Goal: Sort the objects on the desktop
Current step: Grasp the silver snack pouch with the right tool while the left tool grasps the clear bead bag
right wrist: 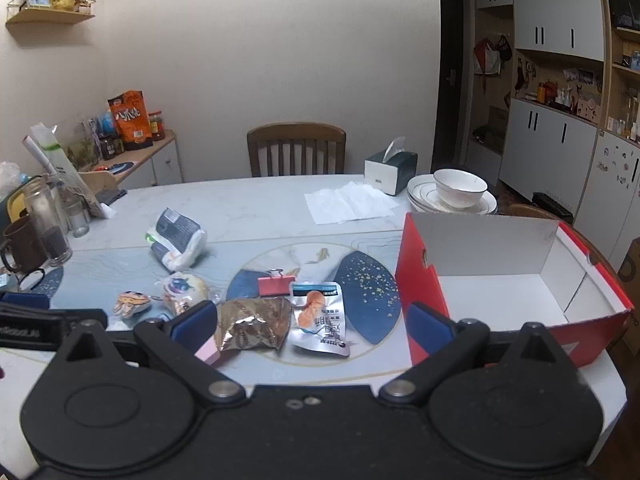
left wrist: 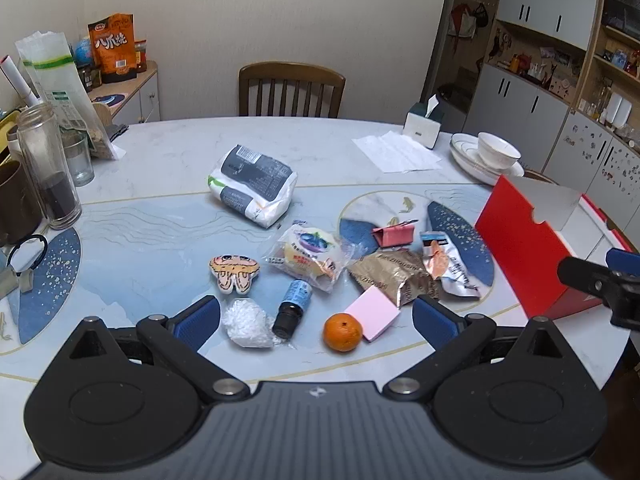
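Both your grippers are spread wide and empty, hovering over the near table edge. Looks like the very start: the red box is empty inside and everything is loose on the table.

Left gripper: the clear plastic wad, the dark dropper bottle, the orange and the pink notepad all lie between the jaws, none touched. The cartoon eraser and the wrapped pastry sit just beyond the tips.

Right gripper: the brown foil pouch and the silver snack pack sit between the jaws; the red binder clip lies just past them, and the box is right beside the right-hand jaw.

Judgement: next is the first pick. Take the silver pack with the right gripper, since it's nearest the box. You need to drop the tips to the table, centre on one pack only, close, lift, then swing over the box wall. Foil is slippery and flat, so pinch a raised edge.
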Demonstrator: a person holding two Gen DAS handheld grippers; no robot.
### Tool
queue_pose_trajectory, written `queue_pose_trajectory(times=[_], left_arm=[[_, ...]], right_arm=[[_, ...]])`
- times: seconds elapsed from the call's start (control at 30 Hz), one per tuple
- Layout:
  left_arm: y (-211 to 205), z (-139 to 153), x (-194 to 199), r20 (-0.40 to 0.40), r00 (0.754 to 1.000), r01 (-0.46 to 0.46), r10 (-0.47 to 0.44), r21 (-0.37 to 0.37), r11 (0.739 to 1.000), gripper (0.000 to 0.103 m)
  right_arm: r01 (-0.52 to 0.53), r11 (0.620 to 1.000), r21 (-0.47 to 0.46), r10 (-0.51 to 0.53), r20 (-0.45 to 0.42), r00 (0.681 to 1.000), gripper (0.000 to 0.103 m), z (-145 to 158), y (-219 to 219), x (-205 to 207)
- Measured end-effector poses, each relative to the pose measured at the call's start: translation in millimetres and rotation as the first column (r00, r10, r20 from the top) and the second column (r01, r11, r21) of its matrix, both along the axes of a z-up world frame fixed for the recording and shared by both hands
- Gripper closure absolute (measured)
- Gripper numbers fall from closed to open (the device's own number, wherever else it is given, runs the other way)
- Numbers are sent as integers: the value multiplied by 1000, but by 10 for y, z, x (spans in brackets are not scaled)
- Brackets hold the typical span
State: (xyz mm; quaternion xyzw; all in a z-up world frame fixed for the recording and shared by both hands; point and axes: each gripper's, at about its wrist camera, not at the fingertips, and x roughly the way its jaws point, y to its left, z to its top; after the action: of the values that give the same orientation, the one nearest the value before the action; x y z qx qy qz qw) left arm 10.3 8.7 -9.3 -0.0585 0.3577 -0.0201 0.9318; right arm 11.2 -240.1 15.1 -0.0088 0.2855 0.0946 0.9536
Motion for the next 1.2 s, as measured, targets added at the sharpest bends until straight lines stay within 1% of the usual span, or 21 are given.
queue_pose_trajectory(times=[0.13, 0.23, 0.43, 0.53, 0.77, 0.8, 0.87, 1.0, 1.1, 1.13, 1.2], left_arm=[[77, -104, 92, -13, 1000, -7, 8, 20, 1000, 1], [125, -203, 150, -20, 1000, -5, 6, 55, 998, 1], [225, -439, 265, -47, 999, 16, -10, 111, 994, 1], [251, -540, 311, -55, 998, 37, -31, 128, 991, 4], [295, -715, 427, -65, 996, 79, -69, 163, 983, 7], [304, -733, 443, -67, 995, 85, -75, 163, 983, 10], [319, -767, 480, -77, 993, 97, -86, 158, 983, 13], [334, -817, 539, -85, 992, 106, -93, 158, 982, 13], [347, -834, 575, -86, 991, 114, -101, 157, 981, 14], [351, -846, 588, -89, 991, 118, -105, 154, 981, 15], [361, -888, 621, -105, 989, 121, -106, 151, 981, 22]], right_arm=[[5, 1000, -2, -5, -24, 1000, 4, -87, 36, 183], [-9, 1000, 4, 9, -46, 999, 5, -148, 84, 283], [-64, 997, -40, 60, -83, 995, 8, -343, 307, 366], [-75, 996, -55, 69, -99, 993, 10, -439, 403, 434], [-15, 997, -80, 4, -134, 991, 13, -658, 432, 722], [-3, 997, -82, -8, -138, 990, 14, -685, 425, 771], [17, 996, -86, -29, -150, 988, 15, -741, 406, 877], [42, 995, -94, -58, -175, 983, 20, -849, 379, 1150], [65, 994, -86, -81, -197, 977, 22, -929, 327, 1352], [69, 994, -87, -86, -206, 975, 22, -957, 313, 1414], [74, 994, -82, -91, -230, 969, 23, -1021, 285, 1529]])
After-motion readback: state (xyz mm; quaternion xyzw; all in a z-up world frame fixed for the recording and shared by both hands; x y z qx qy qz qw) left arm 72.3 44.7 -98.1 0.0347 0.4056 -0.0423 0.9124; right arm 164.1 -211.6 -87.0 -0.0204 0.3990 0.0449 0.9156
